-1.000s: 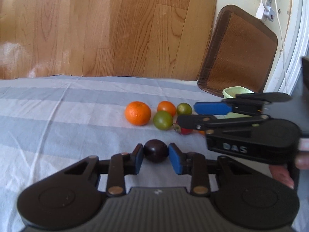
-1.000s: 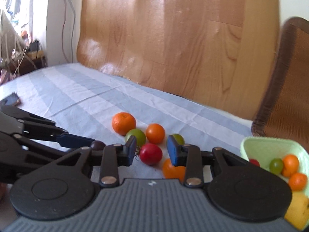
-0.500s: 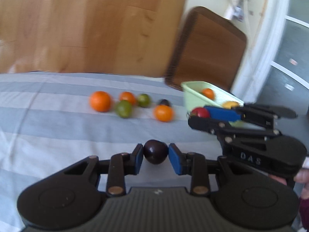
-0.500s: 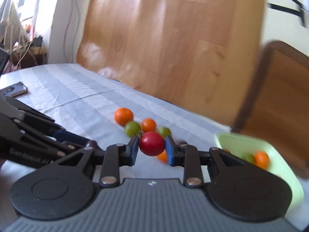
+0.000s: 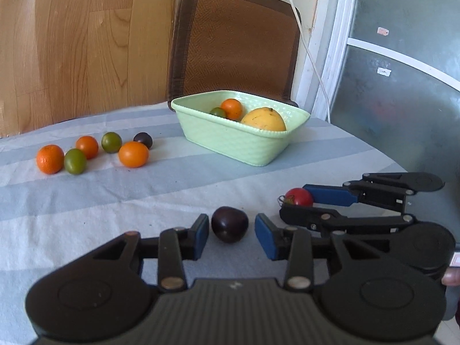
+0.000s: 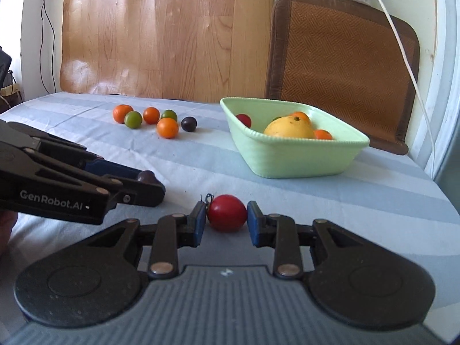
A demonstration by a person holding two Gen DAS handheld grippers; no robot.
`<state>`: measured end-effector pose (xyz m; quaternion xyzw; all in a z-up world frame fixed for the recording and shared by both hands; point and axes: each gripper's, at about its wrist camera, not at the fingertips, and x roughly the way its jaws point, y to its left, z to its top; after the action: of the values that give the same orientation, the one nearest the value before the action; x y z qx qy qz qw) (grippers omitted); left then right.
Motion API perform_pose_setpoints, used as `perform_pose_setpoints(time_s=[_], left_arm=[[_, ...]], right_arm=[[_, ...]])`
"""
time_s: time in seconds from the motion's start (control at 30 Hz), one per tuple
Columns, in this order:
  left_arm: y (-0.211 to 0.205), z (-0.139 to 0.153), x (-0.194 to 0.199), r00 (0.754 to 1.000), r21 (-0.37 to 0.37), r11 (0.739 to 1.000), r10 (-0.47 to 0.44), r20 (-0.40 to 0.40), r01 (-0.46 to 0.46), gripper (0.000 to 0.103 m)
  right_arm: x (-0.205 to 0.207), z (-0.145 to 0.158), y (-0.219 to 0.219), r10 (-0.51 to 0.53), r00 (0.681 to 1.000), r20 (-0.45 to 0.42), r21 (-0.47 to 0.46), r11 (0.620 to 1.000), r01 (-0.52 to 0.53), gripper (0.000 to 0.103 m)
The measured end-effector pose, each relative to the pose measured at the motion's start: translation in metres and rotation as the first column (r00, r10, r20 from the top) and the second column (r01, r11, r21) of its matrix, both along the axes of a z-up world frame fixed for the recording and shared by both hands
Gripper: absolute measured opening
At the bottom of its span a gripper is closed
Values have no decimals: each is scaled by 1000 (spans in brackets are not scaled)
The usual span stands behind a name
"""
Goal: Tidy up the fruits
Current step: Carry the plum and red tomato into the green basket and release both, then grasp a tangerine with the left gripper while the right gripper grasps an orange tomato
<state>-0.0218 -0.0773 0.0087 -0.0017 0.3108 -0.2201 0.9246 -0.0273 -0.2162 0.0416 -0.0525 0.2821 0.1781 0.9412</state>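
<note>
Nearest the left wrist camera, the left gripper [image 5: 231, 235] has its jaws opening, the dark plum [image 5: 229, 223] sitting between the blue pads with a gap showing on either side, so the pads do not press it. Just to its right, the right gripper [image 6: 225, 220] has its jaws clamped on a red tomato [image 6: 227, 212], both pads touching its sides and the stem end towards the left pad. Both hang low over the worktop [image 5: 86, 201], which is covered in a cloth of pale blue and white stripes, slightly creased. Further out stands a pale green basket [image 6: 287, 155] holding a large yellow fruit [image 6: 289, 128], oranges, a small green fruit and a red one. Left of the basket and apart from it lies a loose cluster [image 5: 92, 152] of three orange fruits, two green ones and a dark one. Behind the worktop a brown woven chair back [image 6: 342, 57] leans near the basket, a wood-grain panel [image 6: 161, 28] covers the wall, a white cable [image 5: 304, 46] runs down from a plug, and frosted glass [image 5: 402, 86] fills the right side.
</note>
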Motion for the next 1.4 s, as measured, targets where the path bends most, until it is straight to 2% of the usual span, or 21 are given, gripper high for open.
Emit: perform_pose_setpoints(time_s=[0.1, 0.13, 0.2, 0.27, 0.4, 0.57, 0.7, 0.8, 0.83, 0.87, 0.9, 0.93, 1.0, 1.13, 1.23, 1.33, 1.4], left_arm=[[-1, 1, 0, 1000, 14, 1000, 6, 5, -6, 38], [-2, 2, 0, 1000, 16, 1000, 5, 7, -5, 36], [-3, 2, 1, 1000, 22, 1000, 11, 11, -11, 29], [-4, 4, 4, 1000, 21, 1000, 9, 7, -9, 29], [-8, 21, 18, 1000, -21, 1000, -13, 19, 13, 29], [-20, 52, 59, 997, -88, 996, -18, 69, 24, 30], [-36, 54, 101, 998, -92, 996, -5, 62, 10, 30], [-44, 46, 123, 999, -87, 996, 22, 27, -20, 30], [-45, 43, 128, 999, -87, 996, 27, 19, -25, 32], [-47, 41, 131, 999, -86, 996, 29, 14, -28, 42], [-48, 39, 132, 999, -84, 996, 36, 15, -34, 46], [-48, 38, 132, 999, -82, 996, 39, 21, -37, 49], [-46, 38, 131, 999, -84, 996, 33, 27, -30, 49], [-9, 52, 114, 993, -145, 987, 81, 81, -69, 49], [49, 66, 99, 975, -207, 964, 193, 110, -167, 49], [103, 69, 86, 941, -182, 939, 317, 122, -293, 49], [131, 64, 81, 918, -143, 921, 380, 113, -363, 49]], right_arm=[[-1, 0, -2, 1, 1000, -5, 10, 1000, -1, 35], [-2, -1, -4, 5, 1000, -10, 14, 1000, -5, 41], [-1, -1, -6, 10, 1000, -21, 21, 1000, -10, 41], [-1, -1, -8, 11, 1000, -16, 31, 999, -10, 31], [-5, 10, -20, -30, 996, 86, 79, 997, 23, 30], [18, 30, -44, -159, 965, 207, 137, 982, 132, 30], [54, 32, -65, -234, 954, 188, 188, 962, 199, 31], [76, 24, -70, -269, 948, 169, 176, 955, 240, 31], [79, 20, -70, -275, 948, 158, 178, 952, 247, 32], [82, 17, -71, -276, 949, 150, 184, 951, 248, 33], [83, 15, -72, -275, 951, 141, 189, 951, 247, 35], [84, 12, -72, -273, 952, 137, 189, 951, 246, 43], [80, 11, -72, -271, 950, 158, 178, 954, 243, 46], [70, 13, -80, -310, 929, 202, 224, 938, 265, 45], [64, 17, -89, -359, 905, 227, 272, 916, 295, 45], [58, 26, -91, -386, 891, 238, 334, 894, 298, 44], [50, 35, -82, -356, 899, 256, 361, 898, 253, 43]])
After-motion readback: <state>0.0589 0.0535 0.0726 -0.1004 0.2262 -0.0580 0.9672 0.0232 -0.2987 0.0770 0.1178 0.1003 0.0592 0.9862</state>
